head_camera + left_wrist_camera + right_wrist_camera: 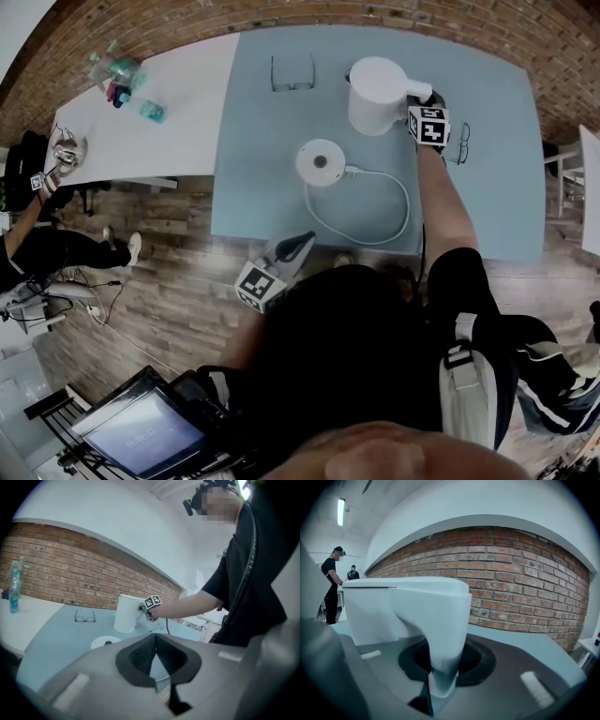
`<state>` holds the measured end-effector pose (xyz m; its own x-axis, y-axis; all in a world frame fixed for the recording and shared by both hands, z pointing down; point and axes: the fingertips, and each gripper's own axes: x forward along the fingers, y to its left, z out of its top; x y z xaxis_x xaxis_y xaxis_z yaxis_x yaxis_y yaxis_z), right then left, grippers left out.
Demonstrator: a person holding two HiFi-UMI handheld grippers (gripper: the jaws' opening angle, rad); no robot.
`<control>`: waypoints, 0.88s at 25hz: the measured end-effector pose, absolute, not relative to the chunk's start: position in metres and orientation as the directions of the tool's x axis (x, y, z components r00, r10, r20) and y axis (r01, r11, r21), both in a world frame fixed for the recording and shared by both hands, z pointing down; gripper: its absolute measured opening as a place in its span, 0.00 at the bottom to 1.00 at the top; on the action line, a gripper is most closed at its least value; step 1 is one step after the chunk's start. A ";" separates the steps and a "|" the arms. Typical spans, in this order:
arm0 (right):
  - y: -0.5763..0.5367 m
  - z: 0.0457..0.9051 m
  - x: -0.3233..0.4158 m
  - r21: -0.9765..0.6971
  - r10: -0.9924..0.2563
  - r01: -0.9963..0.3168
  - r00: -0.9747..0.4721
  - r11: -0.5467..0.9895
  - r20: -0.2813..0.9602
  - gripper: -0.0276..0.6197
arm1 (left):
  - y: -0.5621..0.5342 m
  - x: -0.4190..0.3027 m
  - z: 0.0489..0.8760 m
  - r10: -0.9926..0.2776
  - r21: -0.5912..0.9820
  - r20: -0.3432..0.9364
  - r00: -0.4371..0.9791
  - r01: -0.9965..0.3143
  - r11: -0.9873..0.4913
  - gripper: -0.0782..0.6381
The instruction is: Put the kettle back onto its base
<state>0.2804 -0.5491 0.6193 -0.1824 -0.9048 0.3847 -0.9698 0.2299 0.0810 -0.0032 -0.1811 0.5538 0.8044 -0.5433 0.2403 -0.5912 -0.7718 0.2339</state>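
The kettle (378, 94) stands on the worktop (497, 187), apart from its base (322, 161), which lies nearer the front edge. The right gripper (419, 101) is closed on the handle (443, 634) of the kettle. The left gripper (302, 242) is held back, closed and empty. The kettle should be lifted straight and kept upright. It should then be carried clear of the cord (401, 202), centred over the base and lowered squarely.

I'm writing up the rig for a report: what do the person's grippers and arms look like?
Both the left gripper and right gripper have smooth grey shells and dark ribbed pads. Each carries a cube with black-and-white square markers. The person wears a short black sleeve; a thin dark cable trails from the right gripper.
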 end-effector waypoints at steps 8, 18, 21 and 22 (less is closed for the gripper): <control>-0.546 0.619 0.279 0.038 -0.907 -0.976 -0.186 0.216 0.377 0.15 | -0.180 -0.011 0.551 -0.563 0.218 0.236 0.792 -0.608 -0.764 0.11; -0.539 0.615 0.282 -0.044 -0.936 -0.988 -0.155 0.149 0.315 0.16 | -0.171 -0.013 0.543 -0.568 0.219 0.252 0.784 -0.618 -0.755 0.11; -0.536 0.613 0.281 -0.062 -0.939 -0.988 -0.154 0.142 0.309 0.17 | -0.168 -0.011 0.539 -0.572 0.218 0.262 0.777 -0.625 -0.749 0.11; -0.535 0.613 0.281 -0.073 -0.941 -0.988 -0.152 0.137 0.303 0.17 | -0.167 -0.011 0.538 -0.571 0.220 0.264 0.777 -0.625 -0.749 0.11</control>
